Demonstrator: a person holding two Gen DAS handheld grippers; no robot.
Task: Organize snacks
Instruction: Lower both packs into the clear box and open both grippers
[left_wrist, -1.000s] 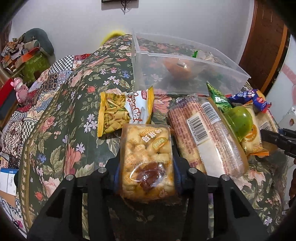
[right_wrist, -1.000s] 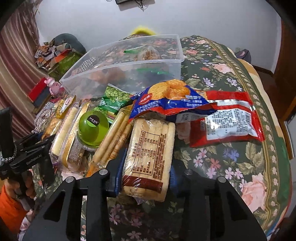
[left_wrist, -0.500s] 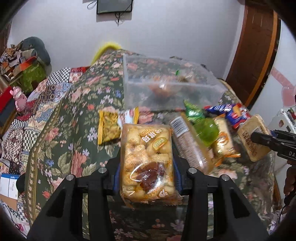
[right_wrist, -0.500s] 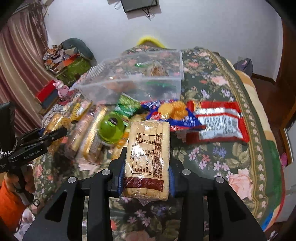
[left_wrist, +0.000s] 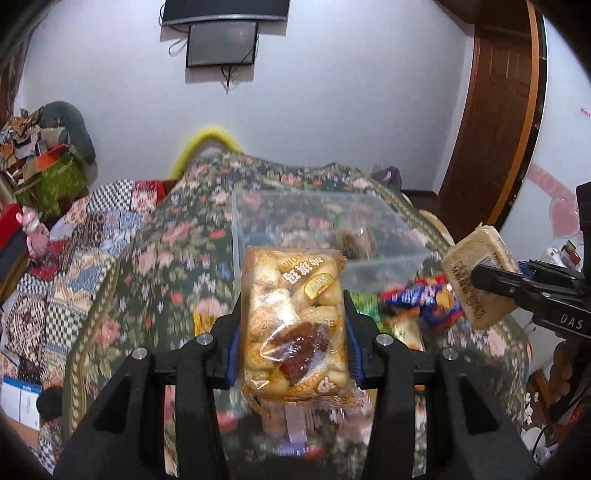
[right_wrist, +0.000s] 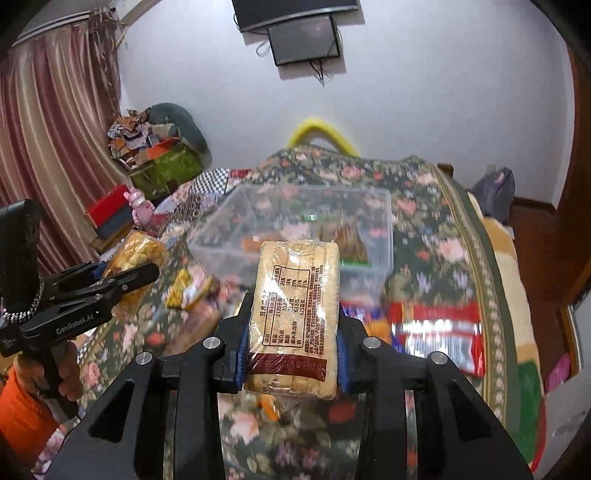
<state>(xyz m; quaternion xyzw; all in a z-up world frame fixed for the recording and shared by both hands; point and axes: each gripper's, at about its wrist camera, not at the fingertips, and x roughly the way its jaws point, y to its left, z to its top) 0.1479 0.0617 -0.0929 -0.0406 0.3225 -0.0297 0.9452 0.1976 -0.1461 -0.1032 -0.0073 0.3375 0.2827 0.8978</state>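
My left gripper (left_wrist: 293, 343) is shut on a clear pack of small golden buns (left_wrist: 291, 317), held up above the floral bedspread (left_wrist: 155, 266). In the right wrist view my right gripper (right_wrist: 291, 347) is shut on a wrapped pack of pale biscuits (right_wrist: 295, 310) with a printed label facing up. Each view shows the other gripper from the side with its pack: biscuit pack (left_wrist: 476, 277), bun pack (right_wrist: 135, 254). A clear plastic bin (left_wrist: 325, 229) (right_wrist: 295, 225) sits ahead of both, with a few snacks inside.
Loose snacks lie blurred on the bedspread below: a red packet (right_wrist: 439, 332), a blue packet (left_wrist: 417, 295), a yellow packet (right_wrist: 184, 291). A hand in an orange sleeve (right_wrist: 22, 391) holds the left gripper. Clutter is piled at the far left (left_wrist: 44, 158); a wooden door (left_wrist: 491, 110) stands right.
Both grippers have risen off the bed with their packs and tilted up, so the wall and the screen now show. The bin and loose snacks sit lower and smaller.
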